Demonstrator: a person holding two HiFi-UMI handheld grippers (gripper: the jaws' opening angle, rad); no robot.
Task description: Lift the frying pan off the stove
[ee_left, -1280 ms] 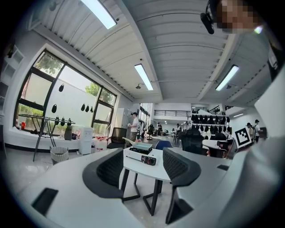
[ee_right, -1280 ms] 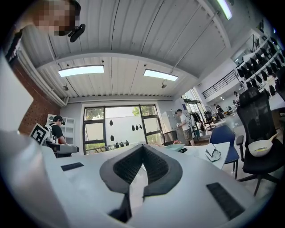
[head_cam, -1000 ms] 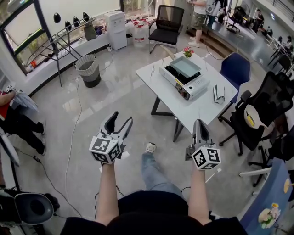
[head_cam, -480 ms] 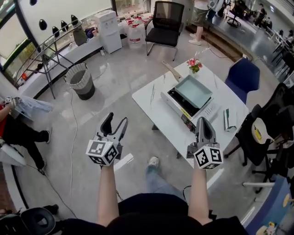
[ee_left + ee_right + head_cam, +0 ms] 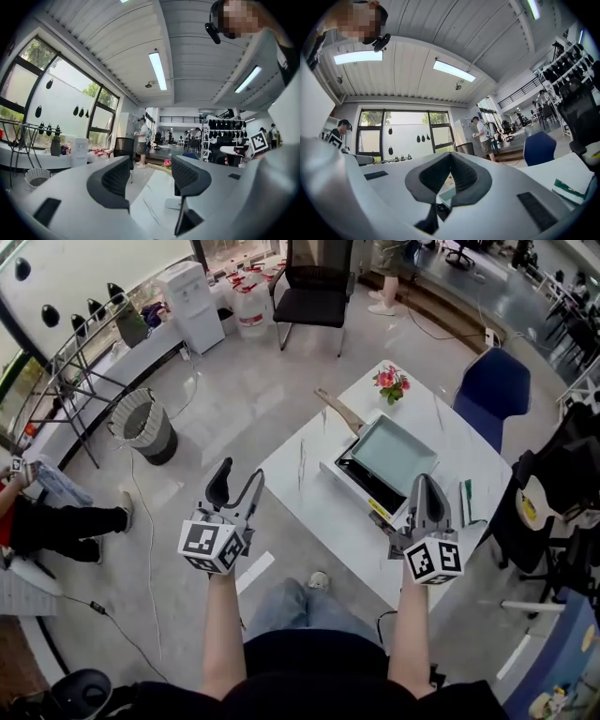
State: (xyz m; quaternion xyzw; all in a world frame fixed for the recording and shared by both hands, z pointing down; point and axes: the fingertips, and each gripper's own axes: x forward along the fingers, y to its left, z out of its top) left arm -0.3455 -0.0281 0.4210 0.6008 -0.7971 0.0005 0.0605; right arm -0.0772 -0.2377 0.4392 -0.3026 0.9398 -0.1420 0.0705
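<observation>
Frying pan [image 5: 392, 454], square and pale green, sits on the stove [image 5: 359, 481], mid-bench toward the right edge. Its wooden handle [image 5: 336, 410] pokes out past the stove toward the bench's far-left edge. Not lifted, not touched.

Change: a second ago the bench [image 5: 305, 486] sits small and far off at the upper right of the head view. Now it fills the middle, right in front of me, so I am walking up to it. Pan and stove keep their place on the bench. My read is that the approach is nearly done, no grasp has started, and the lift itself is all still to do.

Right tongs [image 5: 424, 484]: closed, tips pressed together, holding nothing. In the head view they overlap the stove's near-right corner, but I can't tell whether they touch it; it looks more like they are held above it. The right gripper view shows a sliver of the pale pan through the gap under the tips.

Left tongs [image 5: 238, 476]: wide apart, empty, out over the floor off the bench's near-left edge, well apart from the handle. The handle points to that side, so I judge the left tongs the likelier one to take it.

Further out: flowers [image 5: 391, 382] at the bench's far corner, and a blue chair [image 5: 492, 390] beyond the far-right edge.
</observation>
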